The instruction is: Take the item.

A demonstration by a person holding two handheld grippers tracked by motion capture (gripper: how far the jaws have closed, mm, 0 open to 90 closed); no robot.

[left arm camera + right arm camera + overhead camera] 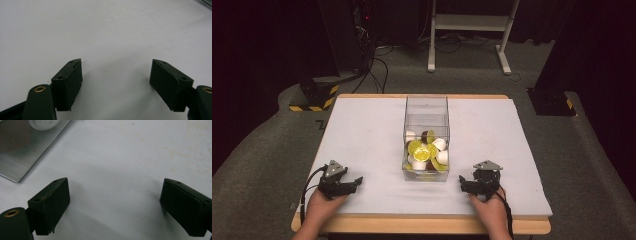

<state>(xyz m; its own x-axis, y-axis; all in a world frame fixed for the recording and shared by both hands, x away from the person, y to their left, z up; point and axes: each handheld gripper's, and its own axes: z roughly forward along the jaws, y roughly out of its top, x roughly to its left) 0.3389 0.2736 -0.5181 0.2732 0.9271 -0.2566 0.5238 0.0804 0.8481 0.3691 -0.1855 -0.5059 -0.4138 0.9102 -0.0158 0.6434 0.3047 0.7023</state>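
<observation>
Left gripper (356, 181): I've got jaws wide apart, empty.
Right gripper (461, 183): same, gaping, empty.
Clear box (426, 107): rigid, slick, probably light; I'd pinch a wall.

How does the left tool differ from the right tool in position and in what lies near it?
The left black two-jaw tool rests at the table's near left, pointing right; the right black two-jaw tool rests at the near right, pointing left. The left tool view shows bare white table surface ahead; the right tool view shows a corner of the clear plastic box. Both are open and hold nothing.
</observation>
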